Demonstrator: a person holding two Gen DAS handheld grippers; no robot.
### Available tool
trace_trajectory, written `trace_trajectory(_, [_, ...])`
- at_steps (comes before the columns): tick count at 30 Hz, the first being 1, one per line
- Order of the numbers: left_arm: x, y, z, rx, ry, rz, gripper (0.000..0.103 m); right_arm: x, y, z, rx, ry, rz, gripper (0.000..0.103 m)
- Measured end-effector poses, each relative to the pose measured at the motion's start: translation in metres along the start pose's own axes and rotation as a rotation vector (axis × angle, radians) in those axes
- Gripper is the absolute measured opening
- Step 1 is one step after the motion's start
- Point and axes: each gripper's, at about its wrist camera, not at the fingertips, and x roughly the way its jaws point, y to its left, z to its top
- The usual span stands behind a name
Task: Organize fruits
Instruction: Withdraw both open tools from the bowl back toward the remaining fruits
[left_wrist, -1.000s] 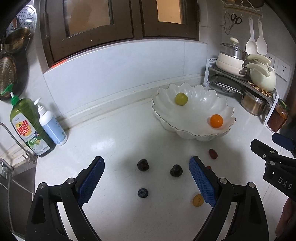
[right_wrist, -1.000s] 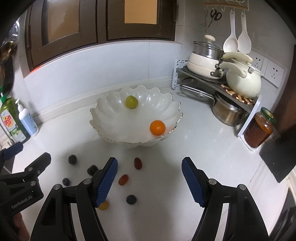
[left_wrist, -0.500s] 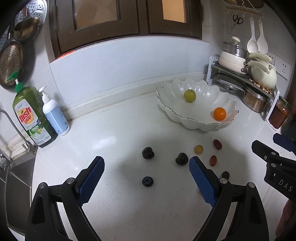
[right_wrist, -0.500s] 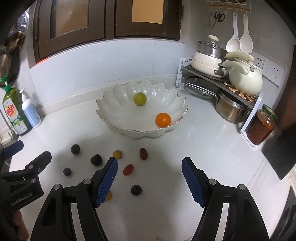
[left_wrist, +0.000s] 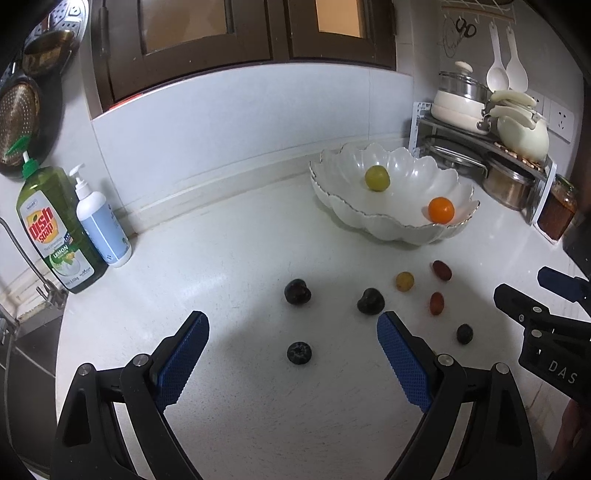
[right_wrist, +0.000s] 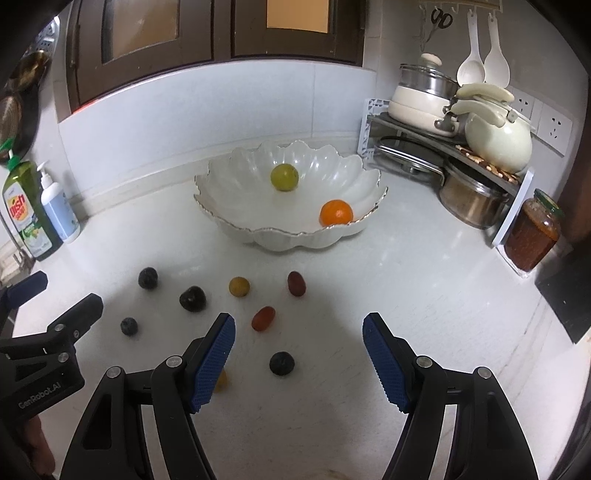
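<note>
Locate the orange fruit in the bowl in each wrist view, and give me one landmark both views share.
Left wrist view: the orange fruit sits right of centre, at the near right edge inside the white scalloped bowl.
Right wrist view: the orange fruit sits just right of centre, at the bowl's front right rim.
Shared landmark: the green fruit in the same bowl, up and left of the orange one.

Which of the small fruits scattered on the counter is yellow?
The round yellow fruit, lying between the dark wrinkled fruit and the dark red oval one; every other fully visible loose fruit is dark or red.
</note>
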Motion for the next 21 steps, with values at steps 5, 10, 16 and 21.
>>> trace_trajectory(5, [0.014,0.002,-0.008,-0.012,0.012,-0.003,0.093,0.010,0.005,-0.008,-0.014,0.006,-0.003,0.073])
trace_trajectory(10, [0.027,0.000,-0.017,-0.008,0.027,-0.007,0.092,0.022,0.008,-0.015,-0.026,0.013,-0.002,0.073])
trace_trajectory(16, [0.044,-0.001,-0.025,-0.002,0.064,-0.020,0.091,0.036,0.010,-0.023,-0.028,0.037,-0.001,0.072])
trace_trajectory(21, [0.053,-0.004,-0.028,0.009,0.078,-0.034,0.084,0.043,0.011,-0.029,-0.032,0.052,0.002,0.072])
